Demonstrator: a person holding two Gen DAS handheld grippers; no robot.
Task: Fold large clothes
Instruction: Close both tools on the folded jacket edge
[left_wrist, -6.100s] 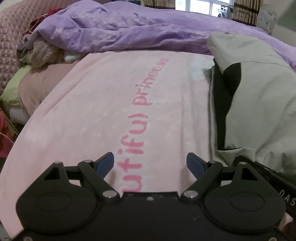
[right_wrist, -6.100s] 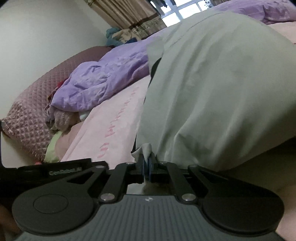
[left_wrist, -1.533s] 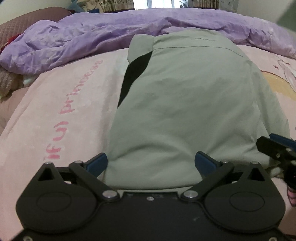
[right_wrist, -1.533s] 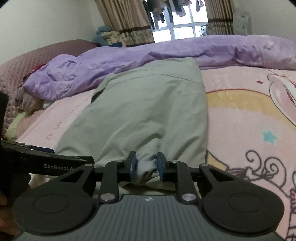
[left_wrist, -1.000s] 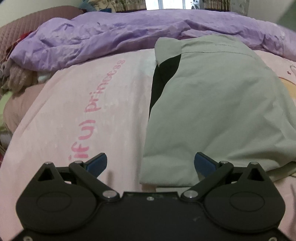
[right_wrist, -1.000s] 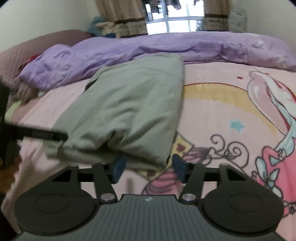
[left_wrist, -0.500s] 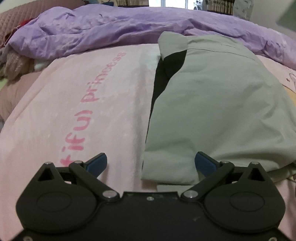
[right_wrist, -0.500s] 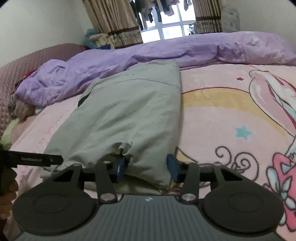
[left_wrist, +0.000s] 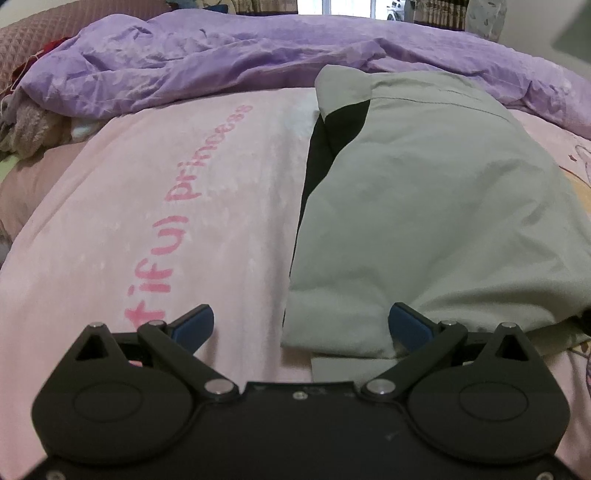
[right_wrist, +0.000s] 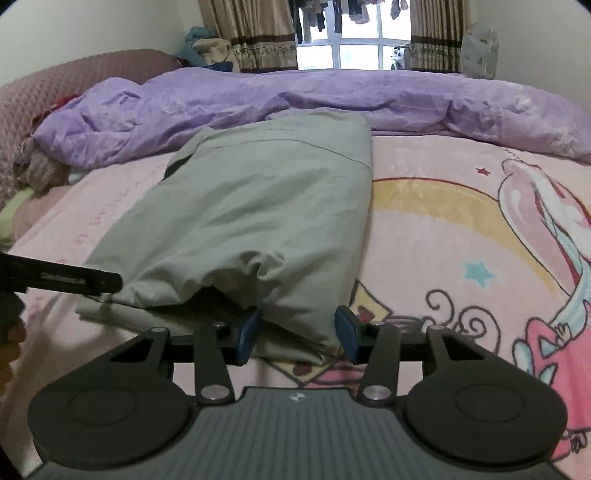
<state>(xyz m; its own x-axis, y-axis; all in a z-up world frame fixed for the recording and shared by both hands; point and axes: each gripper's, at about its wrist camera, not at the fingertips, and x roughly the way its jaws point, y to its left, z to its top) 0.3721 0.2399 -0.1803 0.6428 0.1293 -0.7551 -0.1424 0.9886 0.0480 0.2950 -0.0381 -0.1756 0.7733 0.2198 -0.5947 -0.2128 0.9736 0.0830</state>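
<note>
A grey-green garment with a black lining lies folded lengthwise on the pink bed cover. In the right wrist view the garment reaches from the purple duvet to the near edge. My left gripper is open, its jaws on either side of the garment's near left corner, holding nothing. My right gripper is open, with the garment's near right corner lying loose between its jaws. The left gripper's body shows at the left of the right wrist view.
A crumpled purple duvet runs across the back of the bed. A quilted pink headboard and a pile of clothes are at the left. A curtained window is behind. The cartoon print covers the bed's right side.
My right gripper has let go of the garment's near corner and opened. The garment was laid over and now lies flat. My left gripper stays open by the near left corner.
</note>
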